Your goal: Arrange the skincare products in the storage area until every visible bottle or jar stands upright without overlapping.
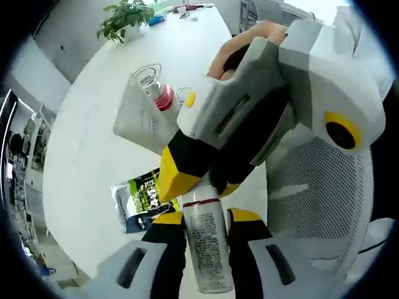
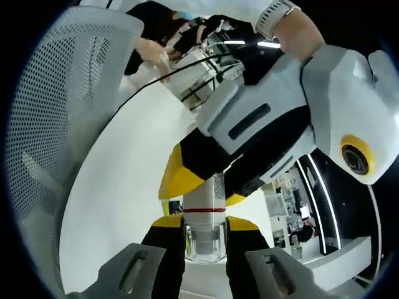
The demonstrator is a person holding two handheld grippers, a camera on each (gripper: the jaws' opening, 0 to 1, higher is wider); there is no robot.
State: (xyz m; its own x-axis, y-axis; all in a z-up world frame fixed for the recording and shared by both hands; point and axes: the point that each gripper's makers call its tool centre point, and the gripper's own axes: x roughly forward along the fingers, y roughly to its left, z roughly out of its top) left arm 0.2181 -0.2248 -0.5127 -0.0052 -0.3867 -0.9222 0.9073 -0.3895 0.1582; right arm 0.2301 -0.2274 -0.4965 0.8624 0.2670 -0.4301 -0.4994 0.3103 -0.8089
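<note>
A white bottle (image 1: 207, 249) with small print, a red band and a clear cap (image 2: 204, 242) is held in the air between both grippers. In the left gripper view, my left gripper (image 1: 206, 225) is shut on the bottle's body. The right gripper (image 1: 202, 185) comes in from above and clamps the far end with its yellow-tipped jaws. In the right gripper view, my right gripper (image 2: 204, 229) is shut on the capped end, and the left gripper (image 2: 209, 187) grips the white bottle (image 2: 212, 190) further along.
A white storage box (image 1: 134, 121) on the white table (image 1: 93, 143) holds a pink bottle with a clear cap (image 1: 157, 90) and a yellow-topped jar (image 1: 187, 98). A green packet (image 1: 140, 198) lies flat nearby. A potted plant (image 1: 124, 18) stands far off. A white mesh chair (image 1: 318, 193) is close by.
</note>
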